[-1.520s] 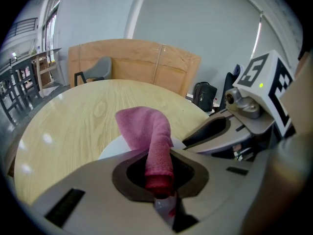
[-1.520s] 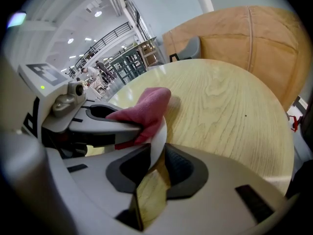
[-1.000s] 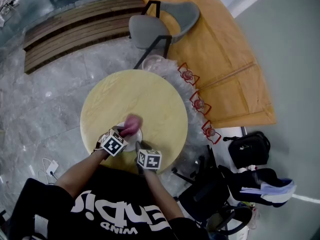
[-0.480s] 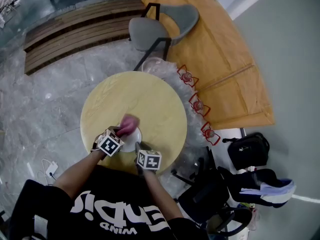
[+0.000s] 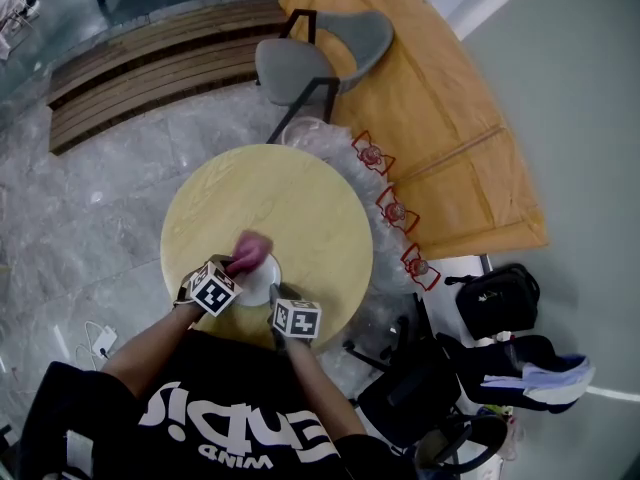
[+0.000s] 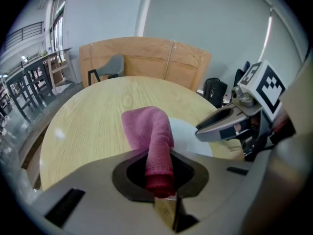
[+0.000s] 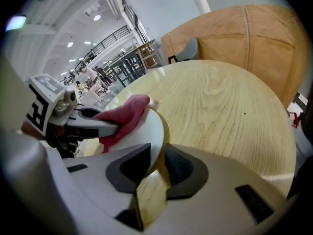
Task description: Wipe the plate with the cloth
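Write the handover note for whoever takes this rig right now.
Left gripper: jaws shut on the pink cloth.
Right gripper: jaws shut on the rim of the white plate.
Plate is at the near edge of the round table. The cloth's free end lies on the plate.
Done: both things gripped, cloth on the plate.
Left: wipe across the plate. How much is already wiped cannot be told.
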`<state>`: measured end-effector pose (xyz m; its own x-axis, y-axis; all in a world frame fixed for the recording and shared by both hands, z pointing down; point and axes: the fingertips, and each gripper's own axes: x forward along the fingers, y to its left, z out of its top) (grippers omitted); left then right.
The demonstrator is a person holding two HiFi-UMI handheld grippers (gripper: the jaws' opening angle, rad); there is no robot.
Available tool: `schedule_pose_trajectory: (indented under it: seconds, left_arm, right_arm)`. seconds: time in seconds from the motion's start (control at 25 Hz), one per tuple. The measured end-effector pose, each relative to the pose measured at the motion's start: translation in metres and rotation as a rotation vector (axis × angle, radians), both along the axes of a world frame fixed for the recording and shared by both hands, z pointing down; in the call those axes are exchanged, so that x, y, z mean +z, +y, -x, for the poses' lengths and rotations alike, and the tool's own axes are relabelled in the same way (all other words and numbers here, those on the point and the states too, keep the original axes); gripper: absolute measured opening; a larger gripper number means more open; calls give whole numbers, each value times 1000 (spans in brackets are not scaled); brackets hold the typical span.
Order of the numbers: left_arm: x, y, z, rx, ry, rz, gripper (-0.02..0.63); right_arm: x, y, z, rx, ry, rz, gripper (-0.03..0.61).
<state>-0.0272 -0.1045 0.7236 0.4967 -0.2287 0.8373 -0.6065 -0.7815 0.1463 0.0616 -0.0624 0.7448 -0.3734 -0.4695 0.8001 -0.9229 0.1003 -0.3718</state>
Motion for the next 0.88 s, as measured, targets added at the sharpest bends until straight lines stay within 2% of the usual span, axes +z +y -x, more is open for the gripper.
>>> schedule_pose_trajectory:
  seconds: [0.16,0.36,0.56,0.72,0.88]
  left_arm:
    - [-3,0,12,-6,-19,-21,52]
    - [-10,-6,36,-62,-28,-35,52]
    - [-43,-23,52,-127,13,-112,52]
    - [-69,-24,28,-75,74,-169,52]
    - [-65,-6,-5,11,76,-149,52]
  right_arm:
    - [0,0,-1,1,3,-3,106]
    - [0,0,-1,5,0,-2,106]
    - [0,0,-3,24,-11,-4,106]
    - [0,1,-2,25,-10,-7,106]
    - [-1,1,-2,27,-15,-7,106]
